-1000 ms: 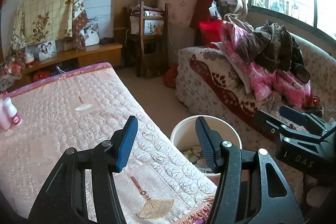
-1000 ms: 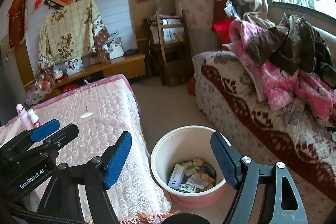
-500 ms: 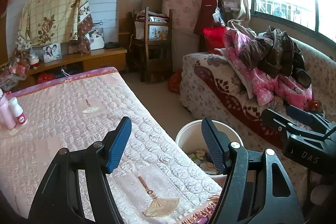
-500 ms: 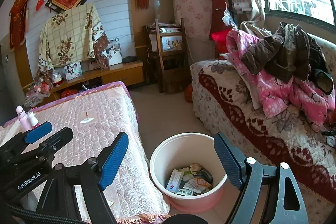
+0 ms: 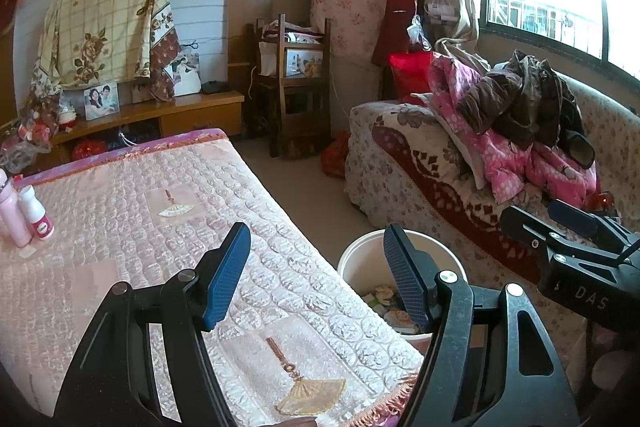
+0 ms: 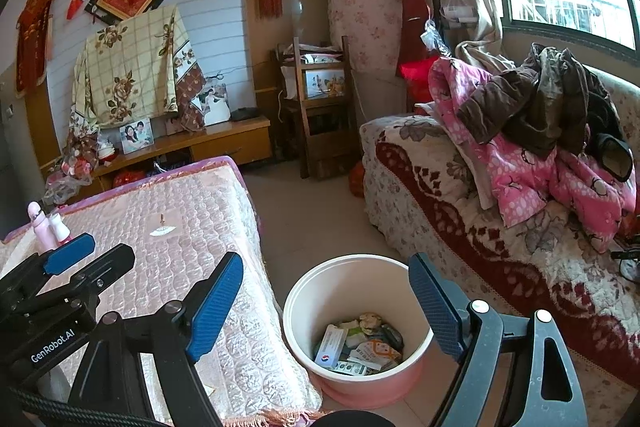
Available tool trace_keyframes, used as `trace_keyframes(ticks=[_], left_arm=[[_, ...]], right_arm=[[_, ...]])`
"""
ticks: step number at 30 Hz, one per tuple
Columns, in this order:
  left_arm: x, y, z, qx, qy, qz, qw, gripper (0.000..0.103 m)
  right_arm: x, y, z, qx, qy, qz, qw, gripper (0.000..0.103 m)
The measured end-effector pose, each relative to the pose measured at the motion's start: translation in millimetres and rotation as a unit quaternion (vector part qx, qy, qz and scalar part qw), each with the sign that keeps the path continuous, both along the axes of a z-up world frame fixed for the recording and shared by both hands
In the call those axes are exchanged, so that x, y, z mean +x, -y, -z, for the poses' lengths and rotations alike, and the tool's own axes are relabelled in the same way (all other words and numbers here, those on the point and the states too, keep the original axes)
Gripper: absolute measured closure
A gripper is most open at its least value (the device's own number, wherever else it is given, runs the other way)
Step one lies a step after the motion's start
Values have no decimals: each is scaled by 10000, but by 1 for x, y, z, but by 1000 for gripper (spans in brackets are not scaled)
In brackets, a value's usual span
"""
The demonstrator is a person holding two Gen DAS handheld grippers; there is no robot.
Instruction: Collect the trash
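While we hold both grippers angled down over the near end of the room, the sofa (image 6: pixel 500 227) runs off to our right, heaped with pink bedding (image 6: pixel 540 179) and brown coats (image 6: pixel 532 107). The table (image 5: pixel 120 227) under its quilted pink cover lies beneath and left of the left gripper (image 5: pixel 316 271), with two pink bottles (image 5: pixel 24 215) far off on its left side. On the floor between table and sofa stands the bucket (image 6: pixel 320 307) — just below and ahead of the right gripper (image 6: pixel 324 307), its trash (image 6: pixel 360 343) lying at the bottom: wrappers and small boxes. Our left gripper is spread wide with nothing between the pads; our right gripper is wide too, also empty — the bucket shows through its gap.
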State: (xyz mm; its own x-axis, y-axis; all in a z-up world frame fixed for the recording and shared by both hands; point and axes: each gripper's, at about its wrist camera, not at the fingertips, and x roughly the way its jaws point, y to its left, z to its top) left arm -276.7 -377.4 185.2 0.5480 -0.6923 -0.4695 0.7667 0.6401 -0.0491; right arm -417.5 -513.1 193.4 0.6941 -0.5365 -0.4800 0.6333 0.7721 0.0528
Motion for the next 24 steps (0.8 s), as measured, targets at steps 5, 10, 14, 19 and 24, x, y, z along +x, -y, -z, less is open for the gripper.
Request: trace_keyframes(ticks=[5,10,14,19,24], left_arm=[[-1,4,-1,26,13,-26,10000,35],[-2,6,1,29,-3,-51,10000,35],[-1,5,1,10,-18,-55,10000,35],[-1,6,3,17,-2,-66,10000,35],[-3,6,4,28,32,-61,10000,35]], right_arm=[[2,2,-1,-23,-17,20,10000,19],[2,2,0,-24,-23,22,10000,19],[2,2,0,-11,-25,9,10000,19],[3,2,2,-4,-41,-8,10000,19],[4,3,3,-4,-49,-5,10000,19]])
